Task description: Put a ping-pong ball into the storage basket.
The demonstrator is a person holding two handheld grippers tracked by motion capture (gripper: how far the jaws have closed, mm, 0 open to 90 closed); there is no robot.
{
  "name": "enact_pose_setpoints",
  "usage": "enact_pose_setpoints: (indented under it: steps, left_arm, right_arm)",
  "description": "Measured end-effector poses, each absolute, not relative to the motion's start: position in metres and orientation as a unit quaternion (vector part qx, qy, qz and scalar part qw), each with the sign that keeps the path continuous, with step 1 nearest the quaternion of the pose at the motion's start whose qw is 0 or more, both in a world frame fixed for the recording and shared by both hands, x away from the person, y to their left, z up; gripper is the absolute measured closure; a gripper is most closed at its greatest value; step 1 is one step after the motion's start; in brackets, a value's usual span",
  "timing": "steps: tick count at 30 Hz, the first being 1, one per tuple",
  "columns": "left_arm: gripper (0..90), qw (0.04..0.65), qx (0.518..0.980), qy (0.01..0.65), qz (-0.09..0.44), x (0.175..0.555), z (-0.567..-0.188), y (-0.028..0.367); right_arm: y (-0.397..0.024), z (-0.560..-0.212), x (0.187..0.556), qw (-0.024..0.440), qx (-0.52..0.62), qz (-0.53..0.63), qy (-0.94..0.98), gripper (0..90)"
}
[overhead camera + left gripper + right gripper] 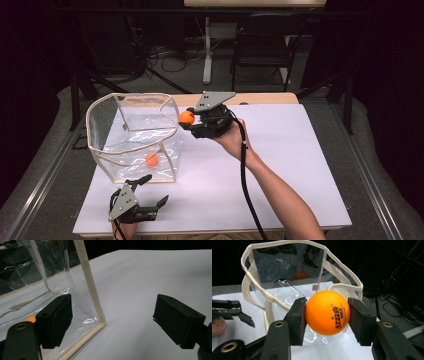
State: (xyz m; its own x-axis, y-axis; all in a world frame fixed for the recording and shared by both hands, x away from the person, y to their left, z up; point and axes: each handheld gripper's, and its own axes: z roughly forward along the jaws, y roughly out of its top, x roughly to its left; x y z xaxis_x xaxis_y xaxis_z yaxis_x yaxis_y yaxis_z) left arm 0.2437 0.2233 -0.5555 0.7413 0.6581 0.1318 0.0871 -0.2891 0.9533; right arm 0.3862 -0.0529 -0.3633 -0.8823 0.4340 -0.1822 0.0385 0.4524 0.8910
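Observation:
A clear plastic bag with a cream rim [102,131] [90,287] [252,275] stands open on the left of the white table [290,165]. An orange ball [151,159] lies on the bag's floor; a sliver of it, the ball [31,319], shows beside a jaw in the left gripper view. My right gripper [186,119] [326,315] is shut on a second orange ball [187,117] [327,312], held at the bag's right rim. My left gripper [155,192] [112,321] rests open at the table's front, jaws either side of the bag's near corner without pressing it.
The table's front edge [210,233] runs just below the left hand. Behind the table stand a dark chair [262,47] and a white post [207,50] with cables on the floor. Bare white table lies to the right of my right forearm [280,200].

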Motion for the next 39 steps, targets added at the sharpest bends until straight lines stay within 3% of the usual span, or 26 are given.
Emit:
enact_pose_setpoints:
  steps: [39]
  left_arm:
    - [15.7,0.543,0.758,0.247,0.262,0.244,-0.556,0.224]
  right_arm:
    - [-0.026,-0.347,0.386,0.202,0.121,0.512,0.826,51.0]
